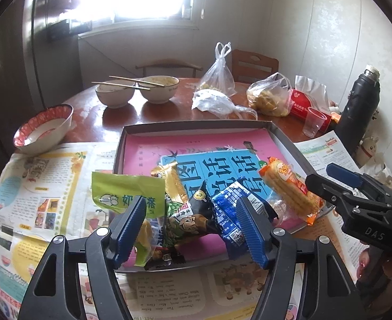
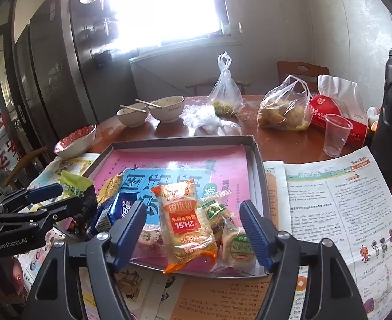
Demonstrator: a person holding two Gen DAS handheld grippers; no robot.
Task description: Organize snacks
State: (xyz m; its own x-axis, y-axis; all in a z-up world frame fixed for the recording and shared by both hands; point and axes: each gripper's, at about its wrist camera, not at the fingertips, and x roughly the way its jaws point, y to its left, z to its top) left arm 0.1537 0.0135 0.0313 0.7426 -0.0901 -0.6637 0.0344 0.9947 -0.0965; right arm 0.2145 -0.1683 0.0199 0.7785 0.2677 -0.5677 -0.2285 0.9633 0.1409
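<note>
Right tool (image 2: 193, 229) spread, orange rice-cracker pack (image 2: 186, 224) lengthwise — pointing away, in tray (image 2: 257, 157).

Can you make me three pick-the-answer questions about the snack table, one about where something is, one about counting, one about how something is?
1. Where is the orange rice cracker pack?
A. in the tray
B. in a bowl
C. on the chair

2. How many bowls are on the table?
A. one
B. three
C. five

3. How is the right gripper?
A. shut on a cup
B. open, holding nothing
C. shut on a bag

Answers:
1 A: it lies inside the tray, near its front edge.
2 B: two pale bowls with chopsticks, plus a red-rimmed bowl.
3 B: its blue fingers stand wide apart on either side of the pack, not gripping it.
</note>
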